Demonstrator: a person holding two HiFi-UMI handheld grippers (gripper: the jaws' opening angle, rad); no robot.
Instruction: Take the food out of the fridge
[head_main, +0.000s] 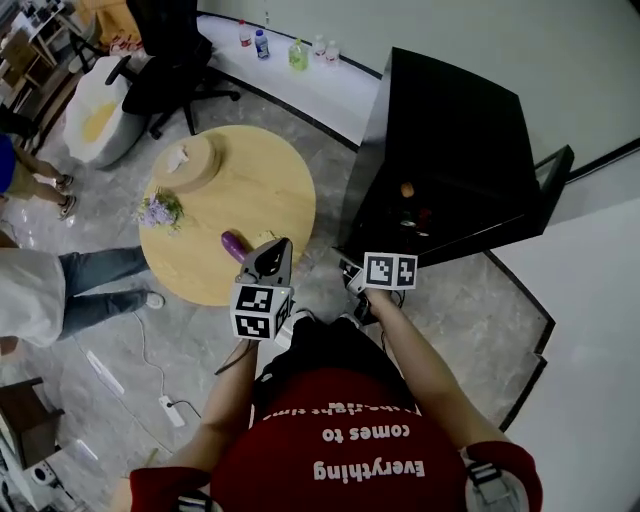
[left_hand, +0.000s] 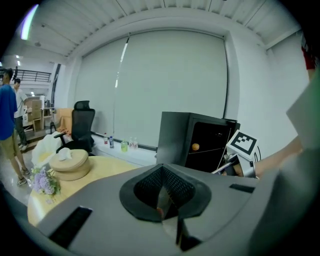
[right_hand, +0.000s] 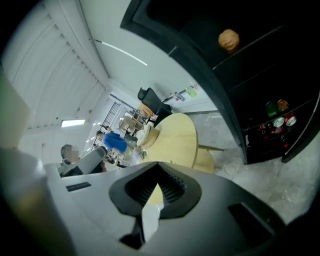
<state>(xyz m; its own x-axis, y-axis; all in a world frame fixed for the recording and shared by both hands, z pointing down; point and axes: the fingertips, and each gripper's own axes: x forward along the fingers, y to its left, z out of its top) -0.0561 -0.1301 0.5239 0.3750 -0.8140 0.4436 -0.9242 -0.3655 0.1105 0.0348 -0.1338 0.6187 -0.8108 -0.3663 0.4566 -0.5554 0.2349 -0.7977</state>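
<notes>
my right gripper jaws closed, empty, round orange food on fridge shelf, ahead and above, well apart, left gripper closed too

Small items inside the dark fridge are too tiny to identify.

Head camera sat above the person and looked steeply down, far enough off to take in the round table, the black fridge, the left gripper and the right gripper. Left gripper camera faced almost level across the table towards the fridge front, with the right gripper's marker cube at frame right. Right gripper camera, rolled askew, faced the open fridge from nearer. All three views shared table and fridge.
</notes>
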